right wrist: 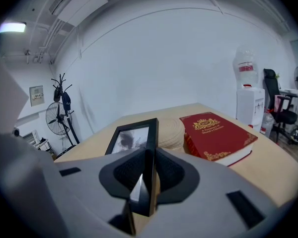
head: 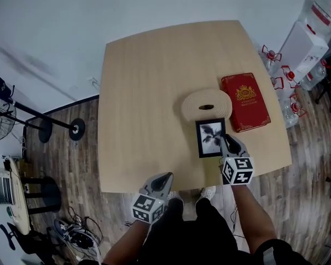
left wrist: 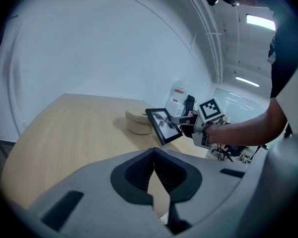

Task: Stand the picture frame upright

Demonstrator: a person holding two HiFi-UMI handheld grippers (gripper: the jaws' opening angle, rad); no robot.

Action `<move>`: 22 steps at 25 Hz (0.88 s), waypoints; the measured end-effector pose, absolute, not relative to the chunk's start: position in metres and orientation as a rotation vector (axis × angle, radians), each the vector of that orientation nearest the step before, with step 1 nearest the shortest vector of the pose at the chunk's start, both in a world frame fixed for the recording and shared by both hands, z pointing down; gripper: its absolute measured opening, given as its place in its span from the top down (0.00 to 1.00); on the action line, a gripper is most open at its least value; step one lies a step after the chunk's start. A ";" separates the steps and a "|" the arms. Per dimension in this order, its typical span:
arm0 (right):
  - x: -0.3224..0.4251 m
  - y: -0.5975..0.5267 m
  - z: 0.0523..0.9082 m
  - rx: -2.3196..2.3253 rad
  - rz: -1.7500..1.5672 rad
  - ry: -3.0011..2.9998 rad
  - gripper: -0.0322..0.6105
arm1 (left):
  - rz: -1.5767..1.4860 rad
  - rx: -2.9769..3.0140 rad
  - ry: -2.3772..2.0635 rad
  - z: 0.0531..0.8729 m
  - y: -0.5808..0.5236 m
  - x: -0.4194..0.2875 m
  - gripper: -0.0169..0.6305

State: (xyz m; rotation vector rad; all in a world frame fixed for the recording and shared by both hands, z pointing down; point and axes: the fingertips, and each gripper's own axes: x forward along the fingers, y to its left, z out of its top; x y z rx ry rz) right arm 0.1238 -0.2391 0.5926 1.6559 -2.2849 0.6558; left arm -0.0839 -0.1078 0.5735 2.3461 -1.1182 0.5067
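A black picture frame (head: 211, 137) with a dark leaf print is raised off the wooden table (head: 149, 93), near its front right. My right gripper (head: 227, 141) is shut on the frame's right edge. In the left gripper view the frame (left wrist: 163, 124) hangs tilted in the air, held by the right gripper (left wrist: 188, 119). In the right gripper view the frame (right wrist: 131, 138) runs edge-on between the jaws of the right gripper (right wrist: 148, 157). My left gripper (head: 164, 178) hovers at the table's front edge, jaws together with nothing in them (left wrist: 154, 155).
A round beige woven disc (head: 206, 104) lies just behind the frame, and a red book (head: 245, 101) lies to its right. A white water dispenser (head: 303, 48) and water bottles stand off the table's right side. A fan (head: 0, 112) stands on the floor at left.
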 end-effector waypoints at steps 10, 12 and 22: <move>0.138 -0.253 0.611 1.651 0.667 -2.308 0.84 | 0.528 2.340 -1.097 0.580 -0.107 -0.051 0.97; 0.138 -0.256 0.616 1.654 0.666 -2.307 0.84 | 0.530 2.340 -1.098 0.581 -0.108 -0.046 0.97; 0.133 -0.264 0.629 1.658 0.674 -2.254 0.85 | 0.516 2.319 -1.142 0.580 -0.108 -0.053 0.97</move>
